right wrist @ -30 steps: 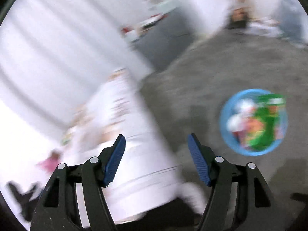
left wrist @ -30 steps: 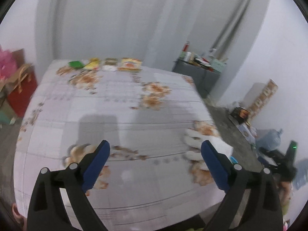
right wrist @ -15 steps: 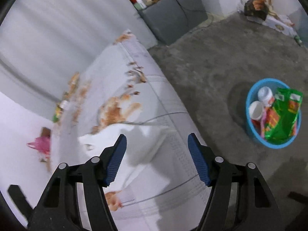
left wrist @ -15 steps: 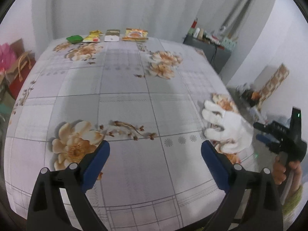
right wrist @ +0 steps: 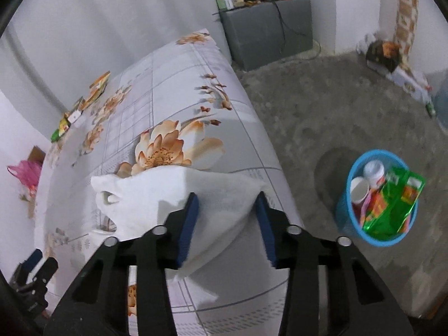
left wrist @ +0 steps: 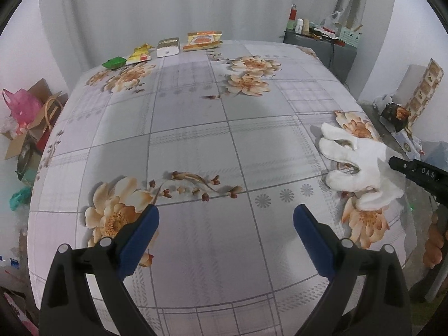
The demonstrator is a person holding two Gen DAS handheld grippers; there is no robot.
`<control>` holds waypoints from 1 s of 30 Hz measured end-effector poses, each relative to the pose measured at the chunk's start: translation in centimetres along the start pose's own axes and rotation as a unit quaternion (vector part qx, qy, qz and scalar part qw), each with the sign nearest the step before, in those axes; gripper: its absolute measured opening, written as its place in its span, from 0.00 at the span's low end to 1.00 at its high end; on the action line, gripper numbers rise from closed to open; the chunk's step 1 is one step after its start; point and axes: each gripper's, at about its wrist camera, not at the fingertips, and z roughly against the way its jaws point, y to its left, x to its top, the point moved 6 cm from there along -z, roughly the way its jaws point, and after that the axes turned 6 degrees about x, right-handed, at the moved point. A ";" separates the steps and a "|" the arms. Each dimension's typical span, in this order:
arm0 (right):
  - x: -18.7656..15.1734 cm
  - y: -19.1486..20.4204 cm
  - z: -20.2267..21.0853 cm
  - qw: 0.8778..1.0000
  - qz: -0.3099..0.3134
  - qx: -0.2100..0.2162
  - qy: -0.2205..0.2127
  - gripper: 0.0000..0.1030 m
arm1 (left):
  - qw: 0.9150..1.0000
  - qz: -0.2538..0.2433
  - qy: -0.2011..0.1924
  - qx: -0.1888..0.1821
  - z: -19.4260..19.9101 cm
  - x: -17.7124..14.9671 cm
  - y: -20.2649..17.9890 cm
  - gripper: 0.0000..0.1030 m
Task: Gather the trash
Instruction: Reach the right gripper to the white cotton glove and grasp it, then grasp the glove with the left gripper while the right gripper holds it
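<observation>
Closing your right gripper (right wrist: 226, 224) on the white glove (right wrist: 179, 196) is the step in hand, so let the jaws finish coming together before you lift; the 2 blue pads flank the glove's cuff end, and I judge they are not yet pressing the cloth firmly. Squeeze until the fabric bunches between them, since soft cloth can slip out of a loose pinch. Lift straight up off the table (right wrist: 173, 84) edge so the glove's fingers do not drag on the flowered cover.

That glove lies at the table's right edge, cuff between your right fingers, its fingers pointing away from you across the cloth. Your left gripper (left wrist: 225, 224) hangs over bare tablecloth with its jaws spread wide and nothing between them, the glove (left wrist: 355, 165) well off to its right.

Farther off, the blue bin (right wrist: 347, 210) stands on the floor to the right of the table, already holding cups and a green packet; 4 wrappers (left wrist: 165, 49) wait along the far edge
</observation>
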 end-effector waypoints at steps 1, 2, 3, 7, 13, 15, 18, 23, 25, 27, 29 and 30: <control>0.0 0.2 -0.1 1.000 0.003 -0.002 -0.001 0.28 | 1.000 -0.001 -0.002 0.003 0.0 0.0 0.0 0.92; 0.1 0.4 -0.1 1.000 0.007 -0.003 -0.001 0.26 | 1.000 -0.003 -0.004 0.005 0.0 0.1 0.0 0.92; 0.1 0.5 0.0 1.000 0.009 -0.003 -0.002 0.23 | 1.000 -0.005 -0.006 0.007 0.1 0.1 -0.1 0.92; -0.1 0.7 0.1 1.000 0.007 0.012 0.001 0.13 | 1.000 -0.012 -0.008 0.013 0.2 0.1 -0.1 0.92; -0.1 1.7 0.8 0.999 0.005 0.041 0.000 0.08 | 1.000 -0.011 -0.008 0.017 0.2 0.1 -0.1 0.92; 0.0 2.0 1.0 0.999 0.006 0.051 0.000 0.07 | 1.000 -0.011 -0.008 0.016 0.2 0.1 -0.1 0.92; -0.1 2.6 1.1 0.998 0.006 0.068 0.006 0.07 | 1.000 -0.011 -0.008 0.015 0.3 0.1 -0.3 0.92; -1.3 4.1 0.3 0.992 0.005 0.115 0.042 0.06 | 1.000 -0.007 -0.016 -0.026 0.6 0.0 -0.5 0.92; -2.4 5.1 -0.1 0.988 0.005 0.143 0.066 0.06 | 0.997 0.011 -0.022 -0.073 0.7 0.0 -0.5 0.92; -3.3 5.7 -0.4 0.983 0.004 0.162 0.084 0.06 | 0.994 0.024 -0.028 -0.102 0.7 0.0 -0.4 0.87; -4.1 6.3 -0.5 0.979 0.004 0.178 0.101 0.06 | 0.992 0.030 -0.027 -0.120 0.5 -0.1 -0.5 0.78; -4.6 6.5 -0.5 0.977 0.005 0.185 0.108 0.06 | 0.991 0.032 -0.023 -0.125 0.4 -0.1 -0.6 0.73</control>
